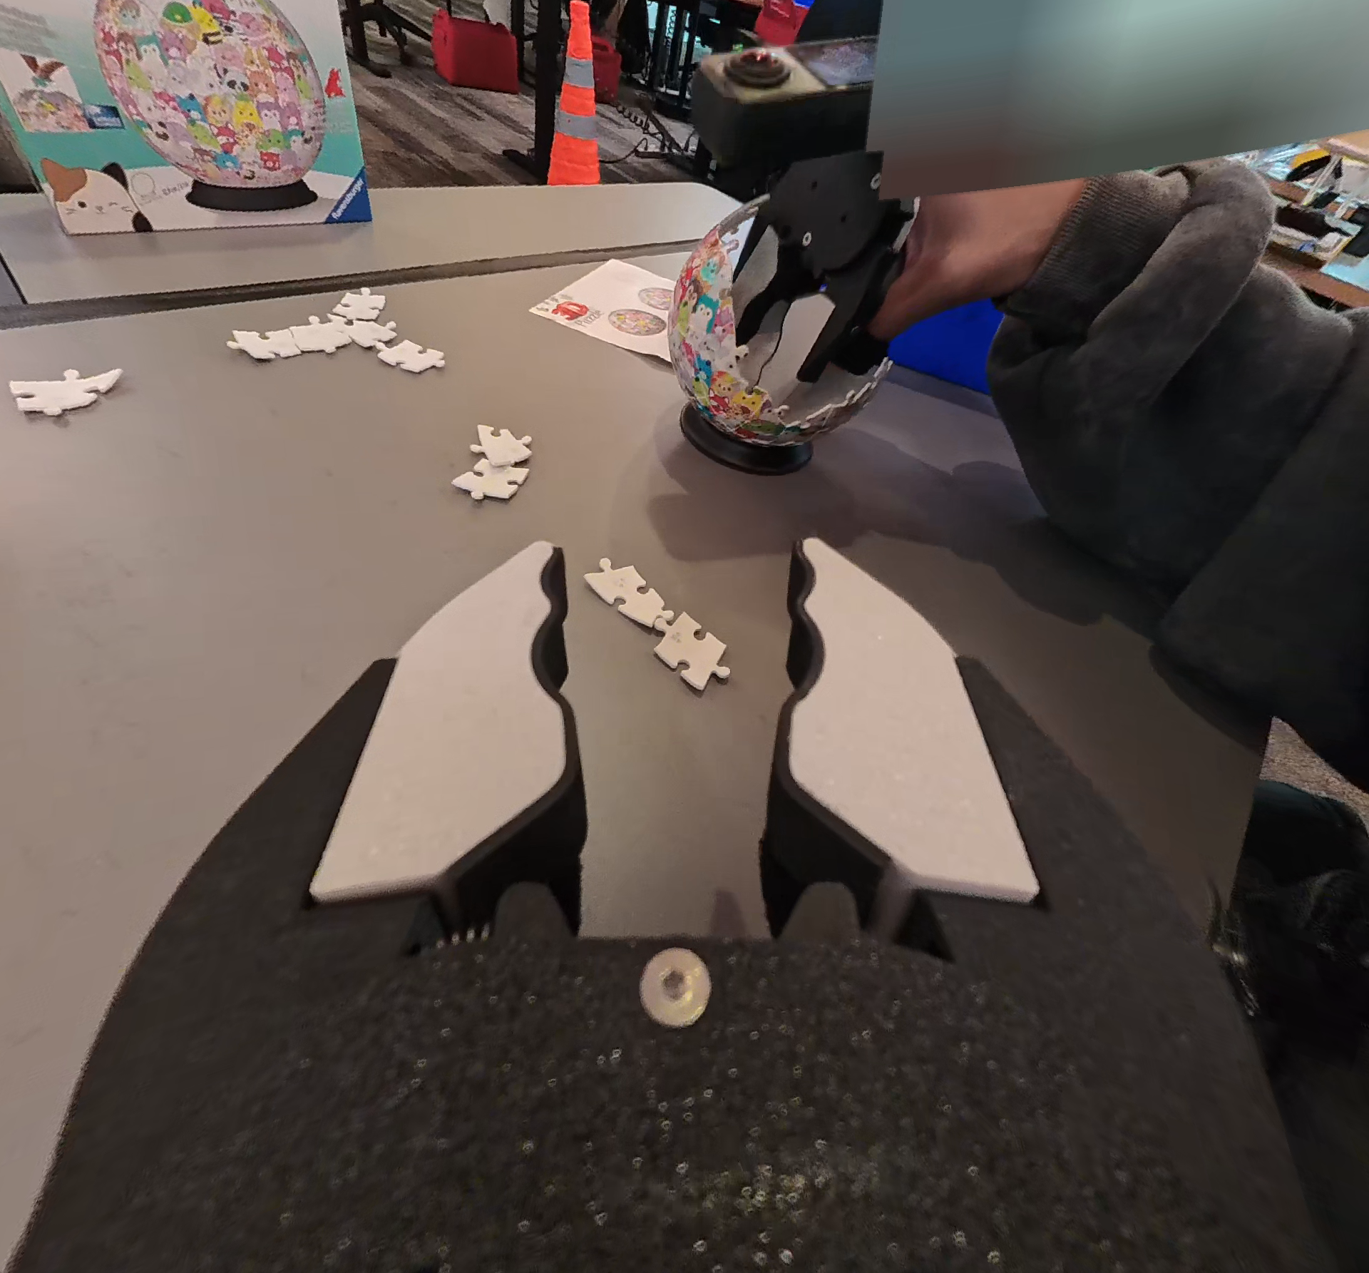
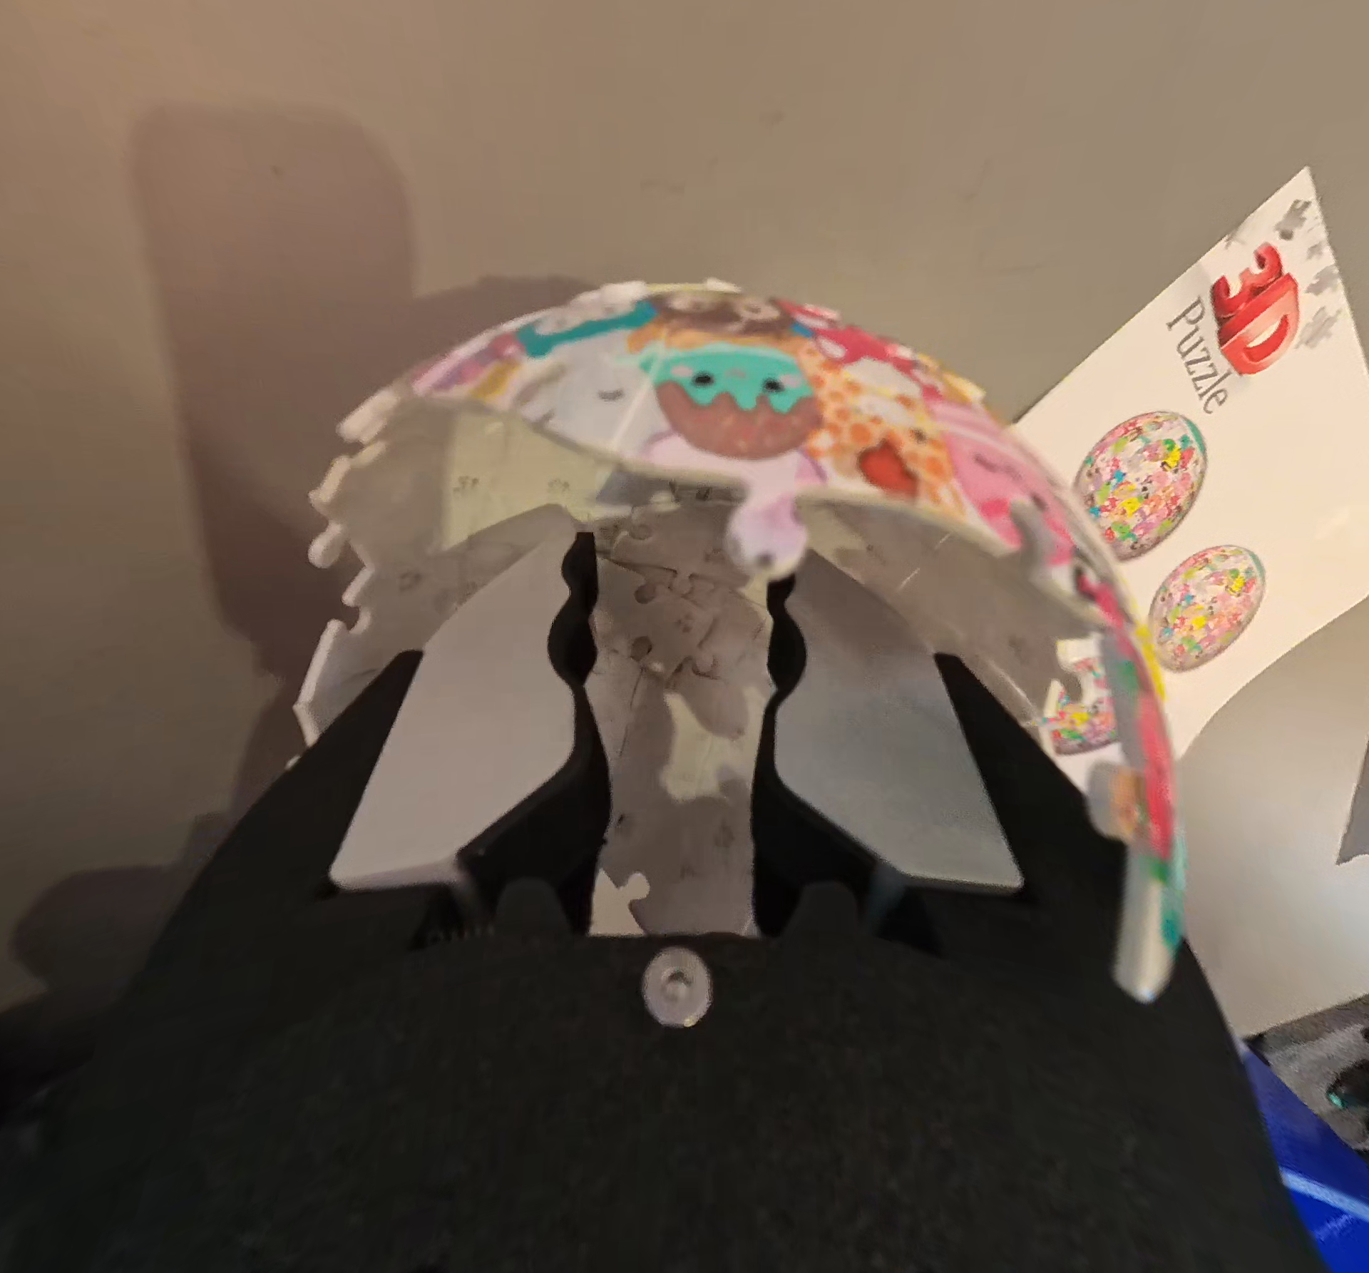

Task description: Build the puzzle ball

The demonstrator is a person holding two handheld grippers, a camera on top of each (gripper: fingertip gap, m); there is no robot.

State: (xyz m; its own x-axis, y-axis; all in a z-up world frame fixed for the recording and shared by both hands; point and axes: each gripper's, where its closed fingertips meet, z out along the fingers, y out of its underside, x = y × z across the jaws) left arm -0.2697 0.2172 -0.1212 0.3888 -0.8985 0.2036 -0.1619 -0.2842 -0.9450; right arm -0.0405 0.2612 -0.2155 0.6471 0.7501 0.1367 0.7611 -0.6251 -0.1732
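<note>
Left gripper (image 1: 674, 570) spread wide over two joined white pieces (image 1: 658, 621) on grey table (image 1: 222, 570). Right gripper (image 2: 681, 556) open partway, empty, poking inside half-built puzzle ball (image 2: 741, 407) on black stand (image 1: 744, 450).

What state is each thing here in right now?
Puzzle ball: partly built, open shell, sitting on its black stand.
Loose puzzle pieces: white side up, scattered on the table.
Left gripper: jaws open, empty, above the pieces.
Right gripper: jaws open, reaching inside the ball.
Puzzle box: standing upright.
Instruction leaflet: lying flat.
</note>
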